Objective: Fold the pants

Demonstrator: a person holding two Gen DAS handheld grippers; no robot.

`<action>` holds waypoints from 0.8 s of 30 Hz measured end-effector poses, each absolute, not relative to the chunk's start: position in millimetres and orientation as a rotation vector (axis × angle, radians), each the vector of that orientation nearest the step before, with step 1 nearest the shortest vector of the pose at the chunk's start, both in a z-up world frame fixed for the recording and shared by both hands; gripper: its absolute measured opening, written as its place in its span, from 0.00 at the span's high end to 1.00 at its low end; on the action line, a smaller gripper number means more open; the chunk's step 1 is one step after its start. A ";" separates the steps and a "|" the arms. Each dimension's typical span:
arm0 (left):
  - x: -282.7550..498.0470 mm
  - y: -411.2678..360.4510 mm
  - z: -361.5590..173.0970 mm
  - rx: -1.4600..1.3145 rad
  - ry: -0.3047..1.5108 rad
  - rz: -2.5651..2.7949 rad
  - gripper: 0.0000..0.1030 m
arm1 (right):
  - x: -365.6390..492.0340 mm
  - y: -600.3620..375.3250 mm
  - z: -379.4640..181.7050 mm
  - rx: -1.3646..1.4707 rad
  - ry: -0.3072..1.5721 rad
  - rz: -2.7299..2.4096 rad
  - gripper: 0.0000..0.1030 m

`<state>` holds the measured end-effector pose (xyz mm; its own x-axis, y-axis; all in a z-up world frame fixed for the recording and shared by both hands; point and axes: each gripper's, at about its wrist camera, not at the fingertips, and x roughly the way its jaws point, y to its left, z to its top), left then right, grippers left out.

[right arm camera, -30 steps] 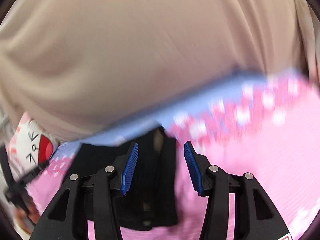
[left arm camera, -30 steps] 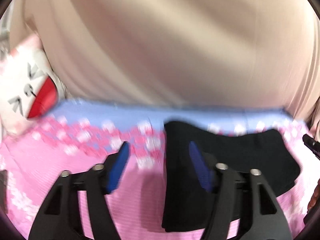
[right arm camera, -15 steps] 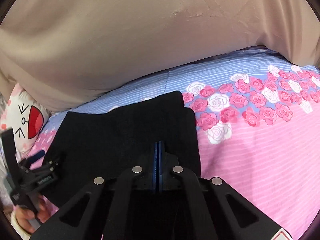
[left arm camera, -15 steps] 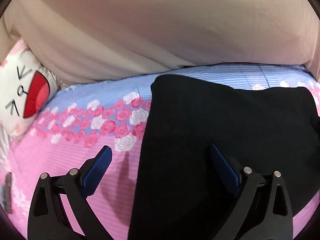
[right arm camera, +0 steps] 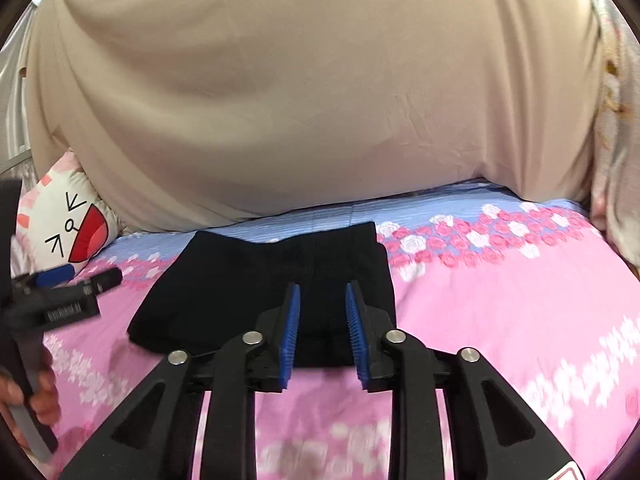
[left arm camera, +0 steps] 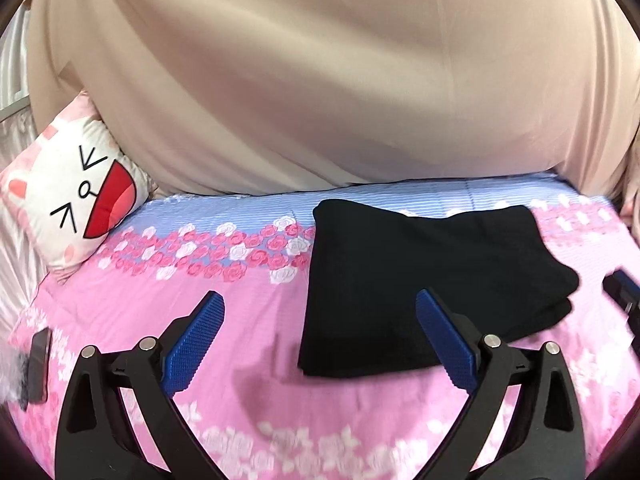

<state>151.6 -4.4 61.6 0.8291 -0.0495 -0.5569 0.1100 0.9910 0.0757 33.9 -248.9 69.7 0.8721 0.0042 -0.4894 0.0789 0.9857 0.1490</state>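
The black pants (left arm camera: 424,280) lie folded into a compact rectangle on the pink flowered bedsheet (left arm camera: 224,376); they also show in the right wrist view (right arm camera: 260,288). My left gripper (left arm camera: 320,340) is wide open and empty, hovering in front of the pants' near left corner. My right gripper (right arm camera: 322,328) is partly open and empty, just in front of the pants' near edge. The left gripper also shows at the left of the right wrist view (right arm camera: 60,292), and the right gripper's tip shows at the right edge of the left wrist view (left arm camera: 624,296).
A white cat-face pillow (left arm camera: 76,200) rests at the back left. A beige curtain or cover (left arm camera: 320,80) hangs behind the bed. A dark phone (left arm camera: 36,360) lies on the sheet at the left edge.
Both grippers have pulled back from the pants. The right gripper, shut half a second ago over the pants, has opened partly. The folded pants lie still on the sheet.
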 end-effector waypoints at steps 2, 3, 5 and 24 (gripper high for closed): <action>136.5 -2.1 66.7 0.103 0.575 -0.085 0.08 | 20.5 -244.8 65.4 0.183 0.517 -0.029 0.76; 127.5 -1.2 69.0 0.099 0.565 -0.089 0.08 | 17.5 -242.9 64.3 0.186 0.522 -0.026 0.76; 116.0 -0.4 70.3 0.098 0.555 -0.085 0.08 | 7.2 -238.8 62.8 0.195 0.526 -0.026 0.76; 47.3 1.3 14.9 0.097 0.671 -0.147 0.05 | -39.6 -203.3 23.9 0.209 0.637 -0.093 0.41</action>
<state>47.3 1.3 14.9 0.7732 -0.1044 -0.6254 0.1672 0.9850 0.0422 -39.6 -203.3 23.9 0.8009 -0.0218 -0.5985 0.1499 0.9748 0.1651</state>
